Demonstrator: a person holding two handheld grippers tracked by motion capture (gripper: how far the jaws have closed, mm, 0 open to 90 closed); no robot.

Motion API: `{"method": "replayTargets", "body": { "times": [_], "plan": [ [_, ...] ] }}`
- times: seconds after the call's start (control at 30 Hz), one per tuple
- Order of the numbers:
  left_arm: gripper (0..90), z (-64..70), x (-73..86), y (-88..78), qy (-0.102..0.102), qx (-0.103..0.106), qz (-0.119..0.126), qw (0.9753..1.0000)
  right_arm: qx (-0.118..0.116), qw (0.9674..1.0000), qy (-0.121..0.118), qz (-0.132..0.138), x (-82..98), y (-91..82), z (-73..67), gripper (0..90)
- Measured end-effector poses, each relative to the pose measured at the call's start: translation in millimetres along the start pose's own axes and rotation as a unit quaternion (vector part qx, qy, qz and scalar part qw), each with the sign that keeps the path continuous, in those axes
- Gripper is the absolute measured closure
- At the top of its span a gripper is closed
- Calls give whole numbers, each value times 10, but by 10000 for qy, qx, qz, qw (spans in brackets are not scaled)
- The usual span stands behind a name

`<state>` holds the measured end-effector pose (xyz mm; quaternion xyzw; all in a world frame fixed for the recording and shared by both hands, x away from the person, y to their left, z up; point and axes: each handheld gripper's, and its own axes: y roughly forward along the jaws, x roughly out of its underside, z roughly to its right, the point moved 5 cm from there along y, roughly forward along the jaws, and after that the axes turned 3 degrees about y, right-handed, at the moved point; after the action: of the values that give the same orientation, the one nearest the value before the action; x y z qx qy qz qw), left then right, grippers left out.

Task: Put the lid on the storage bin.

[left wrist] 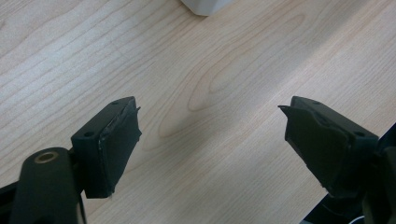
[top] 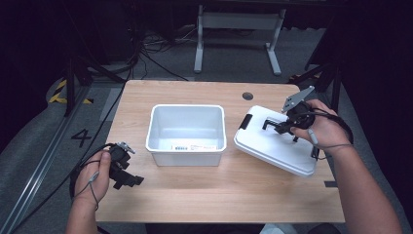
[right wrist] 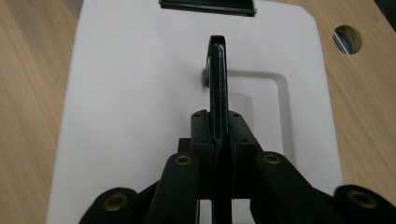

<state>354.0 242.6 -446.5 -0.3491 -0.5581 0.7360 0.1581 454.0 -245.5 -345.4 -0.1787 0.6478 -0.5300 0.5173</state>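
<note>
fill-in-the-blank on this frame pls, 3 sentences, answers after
1. The right gripper is shut on the lid's black ____.
2. The white lid lies to the ____ of the open white bin in the high view.
3. The left gripper has its jaws ____ above the bare wooden table.

Answers: handle; right; open
</note>
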Motion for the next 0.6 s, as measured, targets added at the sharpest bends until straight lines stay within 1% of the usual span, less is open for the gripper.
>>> {"method": "replayTargets", "body": {
  "times": [0.1, 0.13, 0.23, 0.33, 0.43, 0.47, 0.53, 0.6],
  "plan": [
    [183, 1, 6, -10, -20, -4, 4, 10000, -4, 10000, -30, 49, -64, -68, -9, 847],
    [183, -10, 4, -13, 38, -27, 18, 10000, -6, 10000, -39, 64, -79, -84, -12, 847],
    [183, -8, 8, -22, 11, -28, 26, 10000, -5, 9999, -98, 125, -142, -142, -18, 847],
    [183, -2, 9, -27, -7, -6, 52, 10000, -11, 9997, -172, 180, -216, -190, -30, 848],
    [183, -4, 15, -32, 3, -43, 59, 10000, -13, 9994, -264, 215, -292, -226, -48, 847],
    [183, 0, 25, -32, 12, -29, 15, 10000, -29, 9994, -281, 212, -319, -233, -59, 847],
    [183, 8, 34, -32, 46, -29, 11, 10000, -57, 9992, -361, 172, -371, -235, -79, 848],
    [181, 9, 37, -46, 21, -67, 34, 10000, -77, 9990, -431, 131, -426, -237, -100, 847]
  ]
}}
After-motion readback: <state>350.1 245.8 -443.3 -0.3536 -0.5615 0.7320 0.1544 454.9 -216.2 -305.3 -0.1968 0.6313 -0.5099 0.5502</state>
